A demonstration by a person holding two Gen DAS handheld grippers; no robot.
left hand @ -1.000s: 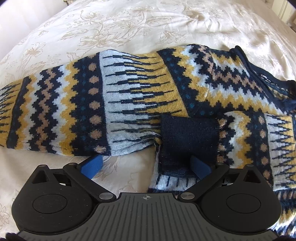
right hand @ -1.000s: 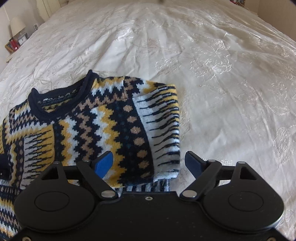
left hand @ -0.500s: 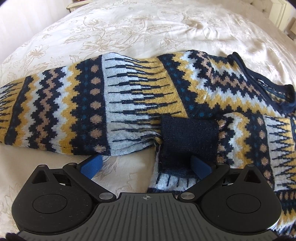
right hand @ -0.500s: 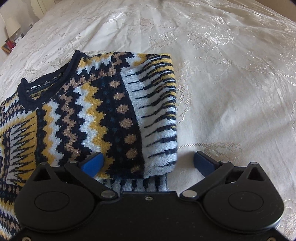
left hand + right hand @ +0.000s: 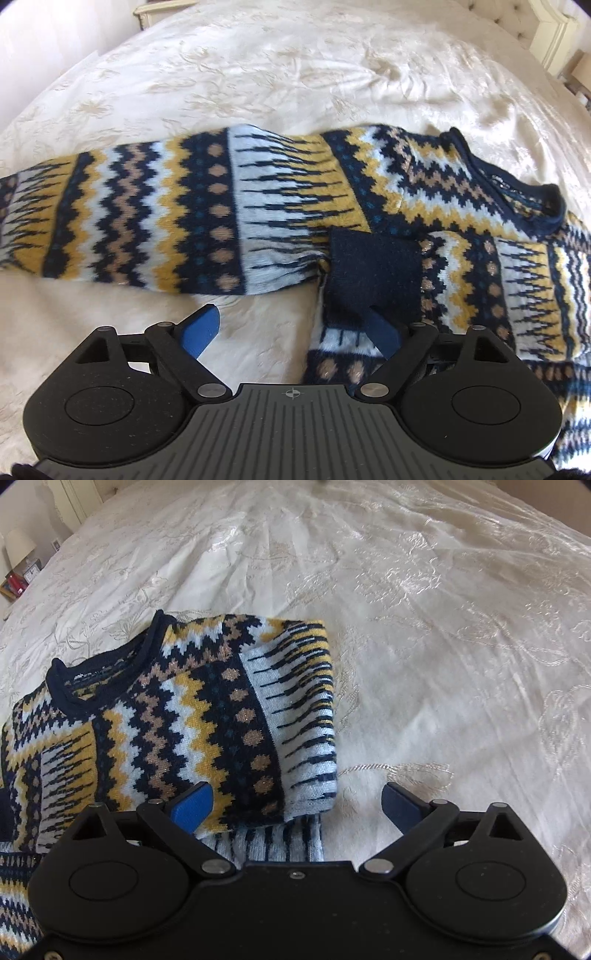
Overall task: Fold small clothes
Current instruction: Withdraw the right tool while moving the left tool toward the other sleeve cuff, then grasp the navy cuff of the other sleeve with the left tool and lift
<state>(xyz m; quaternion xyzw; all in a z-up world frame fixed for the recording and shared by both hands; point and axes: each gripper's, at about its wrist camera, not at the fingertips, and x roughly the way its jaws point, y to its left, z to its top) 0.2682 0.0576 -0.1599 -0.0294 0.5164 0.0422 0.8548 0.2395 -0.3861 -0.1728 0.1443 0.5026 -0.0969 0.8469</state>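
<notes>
A patterned knit sweater lies flat on the bed, well in from its edges. One sleeve is folded across the chest, its dark cuff resting on the body. The other sleeve stretches out straight over the bedspread.

The left gripper hovers low over the gap below the outstretched sleeve, fingers spread wide and holding nothing; one blue finger is over bare bedspread, the other sits at the lower edge of the cuff. The right gripper hangs over the folded sleeve's side, fingers likewise apart and empty, one over the knit and one over the bedspread.

The sweater looks thick, soft and limp, fairly light, with a fuzzy surface that should grip well and not slip. It will sag and drape wherever it is not supported, and layers may cling and drag each other. The outstretched sleeve is likely the next fold: taking it far out toward its end, pinching both layers at the edge, would let it swing over the chest. A pinch too shallow may catch only the top layer.
</notes>
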